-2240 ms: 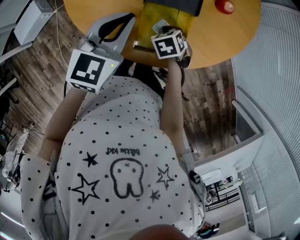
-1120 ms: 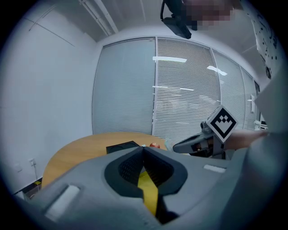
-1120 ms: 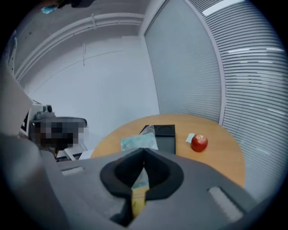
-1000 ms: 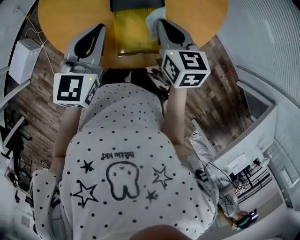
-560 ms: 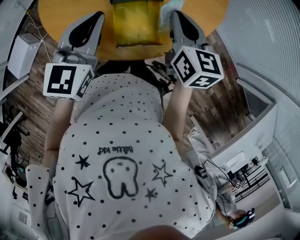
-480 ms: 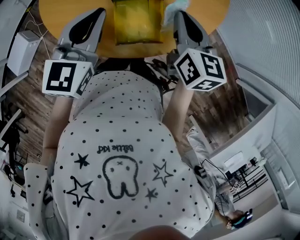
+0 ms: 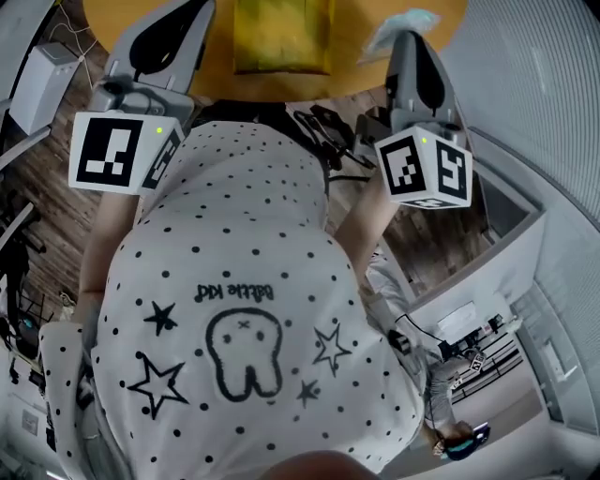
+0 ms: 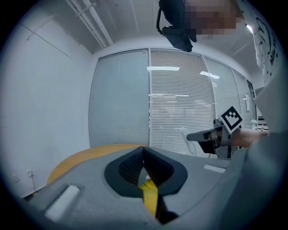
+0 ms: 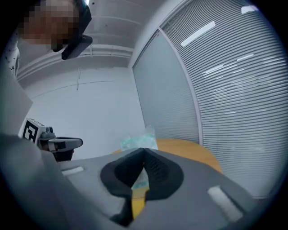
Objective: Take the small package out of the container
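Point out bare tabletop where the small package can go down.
The table is bare between the yellow container and the right hand-held gripper, which is shut on the small package. Only a thin strip separates the container from the left hand-held gripper, so that side is crowded.

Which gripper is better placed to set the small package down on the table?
Right: the right gripper is shut on the small package, clear of the yellow container. The left gripper is shut and empty.

1 overhead, 2 level; table [image 7: 349, 42] shared
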